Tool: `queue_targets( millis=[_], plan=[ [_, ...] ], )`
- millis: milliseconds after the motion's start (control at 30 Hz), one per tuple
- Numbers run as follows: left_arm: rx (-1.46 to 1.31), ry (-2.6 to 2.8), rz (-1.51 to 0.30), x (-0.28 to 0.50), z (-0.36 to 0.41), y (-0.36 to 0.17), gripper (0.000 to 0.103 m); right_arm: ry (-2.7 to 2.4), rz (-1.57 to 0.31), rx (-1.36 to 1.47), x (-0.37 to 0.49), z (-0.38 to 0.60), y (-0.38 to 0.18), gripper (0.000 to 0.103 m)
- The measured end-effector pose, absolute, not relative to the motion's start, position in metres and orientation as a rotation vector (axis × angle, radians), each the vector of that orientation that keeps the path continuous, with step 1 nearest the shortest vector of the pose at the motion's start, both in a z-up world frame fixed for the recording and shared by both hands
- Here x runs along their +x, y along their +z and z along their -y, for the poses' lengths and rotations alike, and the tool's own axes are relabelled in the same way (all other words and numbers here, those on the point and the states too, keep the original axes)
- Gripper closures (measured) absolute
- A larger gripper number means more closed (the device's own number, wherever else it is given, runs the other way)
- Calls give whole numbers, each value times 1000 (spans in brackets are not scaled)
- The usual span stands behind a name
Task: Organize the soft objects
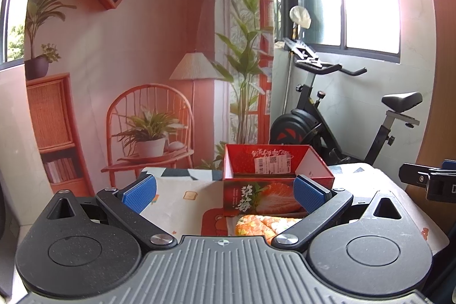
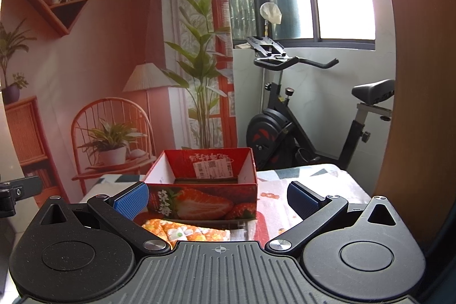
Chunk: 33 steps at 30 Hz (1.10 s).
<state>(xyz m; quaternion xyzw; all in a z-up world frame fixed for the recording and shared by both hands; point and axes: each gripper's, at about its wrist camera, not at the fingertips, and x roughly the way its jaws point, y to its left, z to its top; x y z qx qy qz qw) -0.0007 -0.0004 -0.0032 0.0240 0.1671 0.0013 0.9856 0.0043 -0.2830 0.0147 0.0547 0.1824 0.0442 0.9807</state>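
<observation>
- While both grippers hang over the worktop (image 1: pixel 182 190), the left gripper (image 1: pixel 223 191) has its blue fingers (image 1: pixel 138 191) spread wide with nothing between them, and the right gripper (image 2: pixel 216 200) is spread just as wide and empty too.
- The red strawberry box (image 2: pixel 205 190) sits at 12 o'clock, open-topped, with 草莓 printed on the front and a white barcode sticker (image 2: pixel 212 168) on the inside back wall, too small to read.
- An orange floral folded cloth (image 2: pixel 185 230) lies on the worktop just in front of the box.
- The worktop cover is a cartoon print.
- The room has a printed backdrop (image 1: pixel 128 47) at 10 o'clock and an exercise bike (image 1: pixel 327 116) at 2 o'clock by the window.
</observation>
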Motion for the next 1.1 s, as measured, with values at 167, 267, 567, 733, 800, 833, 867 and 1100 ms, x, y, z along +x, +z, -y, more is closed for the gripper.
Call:
queue_targets(
  millis=[167,267,567,733,800,833,867,1100],
  plan=[
    [64,-1,-330,11,4,-24,0,109,-328,128,14,290,-16,0],
    [45,-5,-341,22,0,-45,0,110,-367,140,26,283,-47,0],
    [14,-5,-471,56,-12,-101,0,104,-542,159,58,274,-115,0],
    [-33,6,-512,66,-25,-116,0,82,-589,150,71,270,-134,0],
    [-50,16,-532,72,-31,-122,0,93,-604,151,76,269,-138,1],
    [-57,19,-544,74,-33,-124,0,101,-613,154,78,269,-140,2],
    [-63,20,-554,77,-35,-128,0,110,-622,157,81,269,-143,3],
    [-63,5,-602,95,-39,-145,1,155,-704,168,101,264,-166,27]
  ],
)
